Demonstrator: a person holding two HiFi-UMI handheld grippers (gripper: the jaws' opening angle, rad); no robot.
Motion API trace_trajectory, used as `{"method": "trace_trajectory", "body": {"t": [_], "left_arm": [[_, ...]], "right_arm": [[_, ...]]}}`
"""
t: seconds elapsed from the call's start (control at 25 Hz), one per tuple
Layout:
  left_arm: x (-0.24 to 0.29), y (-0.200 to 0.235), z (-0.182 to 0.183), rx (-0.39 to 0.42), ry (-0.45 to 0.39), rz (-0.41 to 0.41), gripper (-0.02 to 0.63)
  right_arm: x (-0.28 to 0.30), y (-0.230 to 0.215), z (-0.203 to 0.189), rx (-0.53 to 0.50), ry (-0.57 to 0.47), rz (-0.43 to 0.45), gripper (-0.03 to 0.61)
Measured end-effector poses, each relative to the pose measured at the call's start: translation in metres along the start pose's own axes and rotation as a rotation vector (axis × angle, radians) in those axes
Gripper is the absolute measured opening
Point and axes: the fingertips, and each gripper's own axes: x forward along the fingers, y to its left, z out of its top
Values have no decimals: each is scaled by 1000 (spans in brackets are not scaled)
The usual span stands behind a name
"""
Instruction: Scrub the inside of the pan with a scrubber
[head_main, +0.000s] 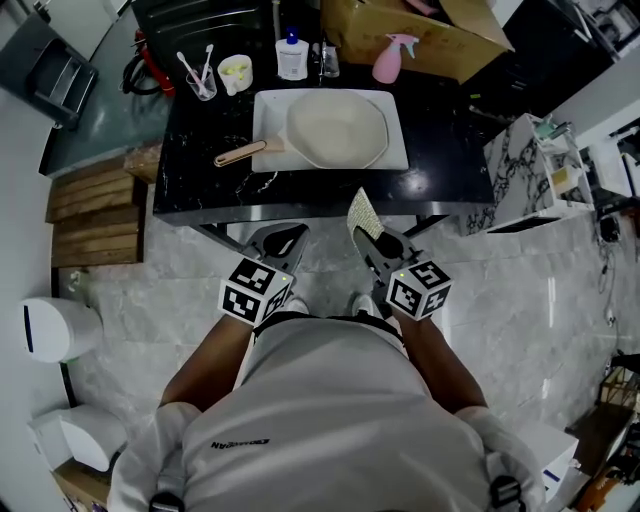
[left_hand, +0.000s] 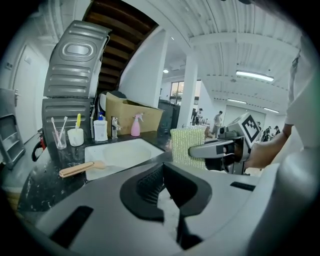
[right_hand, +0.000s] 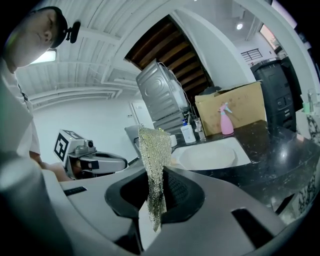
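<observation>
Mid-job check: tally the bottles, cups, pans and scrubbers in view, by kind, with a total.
Bottles: 2, white bottle, pink spray bottle
Cups: 2, clear cup, white cup
Pans: 1, pan
Scrubbers: 1, scrubber
Total: 6

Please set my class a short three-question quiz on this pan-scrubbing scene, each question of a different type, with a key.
1. True or false: the right gripper is shut on the scrubber.
2. Where is the pan? A) on a stove B) in the white tray on the black counter C) hanging on a hook
3. Fill in: in the head view, the pan's handle points toward the picture's ____ side.
Key: 1 true; 2 B; 3 left.
</observation>
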Motion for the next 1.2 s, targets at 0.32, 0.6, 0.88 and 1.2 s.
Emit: {"method": "trace_trajectory", "body": {"t": [0.32, 0.6, 0.88, 1.2], "left_arm": [[27, -14, 24, -37, -30, 40, 15], [41, -30, 30, -28, -41, 72, 15], [46, -41, 28, -21, -26, 86, 15], [43, -42, 29, -8, -22, 93, 15]], "right_arm": [[-20, -29, 13, -49, 31, 29, 75], [-30, -42, 11, -64, 55, 63, 75], [-36, -50, 3, -50, 66, 80, 75], [-35, -46, 5, -42, 58, 92, 75]]}}
